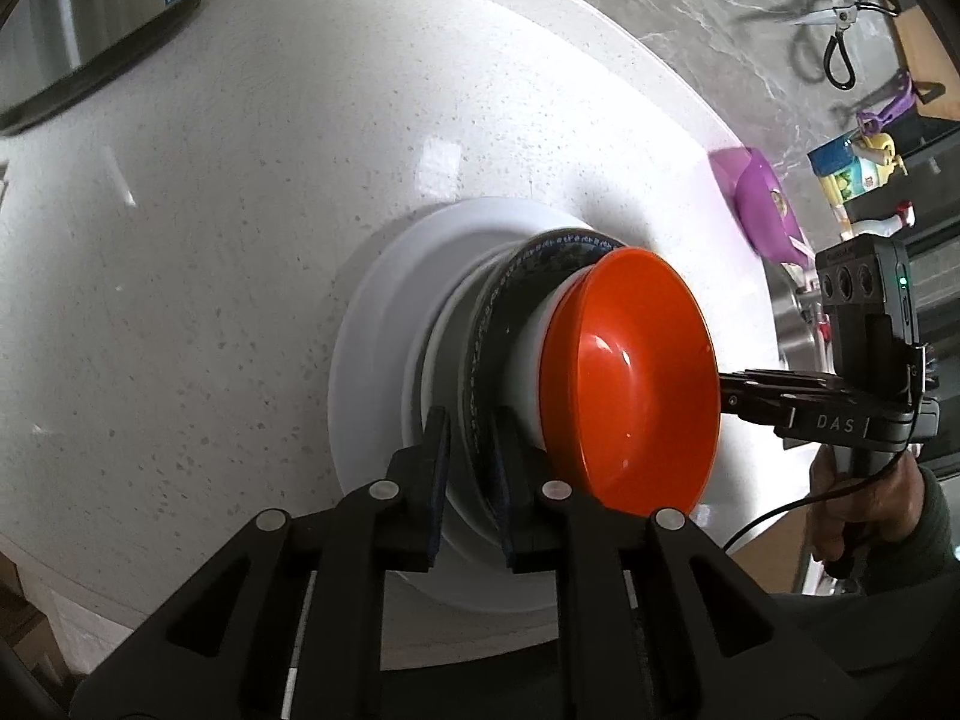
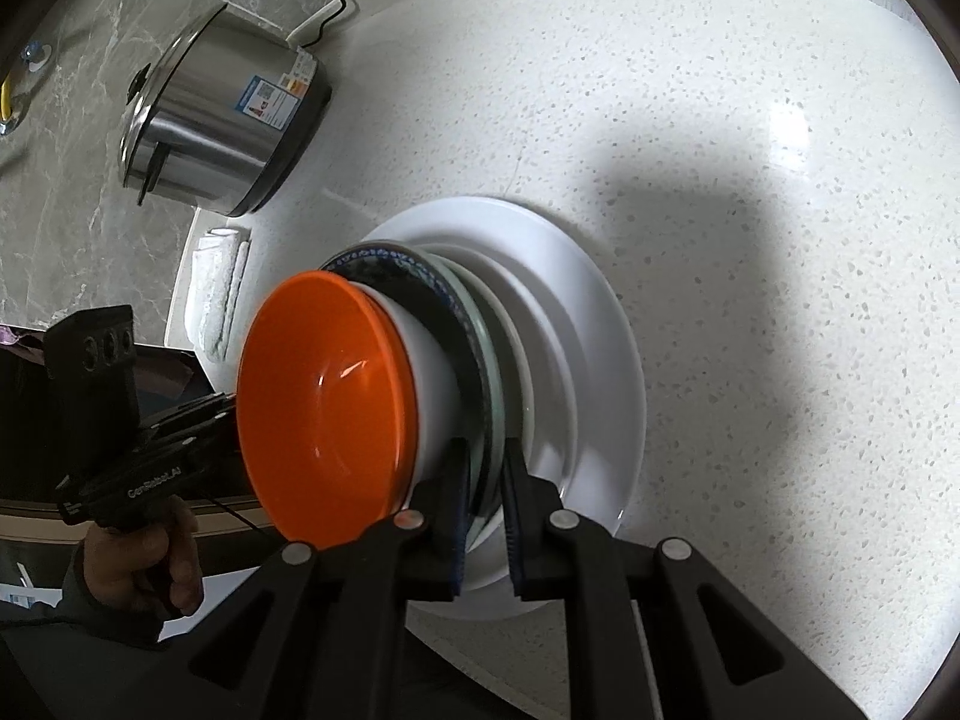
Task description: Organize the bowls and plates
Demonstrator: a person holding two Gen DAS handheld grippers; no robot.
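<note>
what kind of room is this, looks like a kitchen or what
Most likely a home kitchen: a speckled white countertop with a steel rice cooker, a stack of plates and bowls, and scissors hanging on the marbled wall.

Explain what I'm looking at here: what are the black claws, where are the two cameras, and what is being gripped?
No robot here. A person holds a two-finger gripper in each hand, and each gripper carries a fisheye camera that looks along its own fingers. So one picture comes from the left gripper and the other from the right gripper, and each also shows the other tool from the side.

On the speckled white countertop stands one stack: white plates, a dark patterned plate, a white bowl and an orange bowl on top. A steel cooker stands behind.

The right gripper pinches the dark plate's rim. The left one straddles that rim, apparently loose.
</note>
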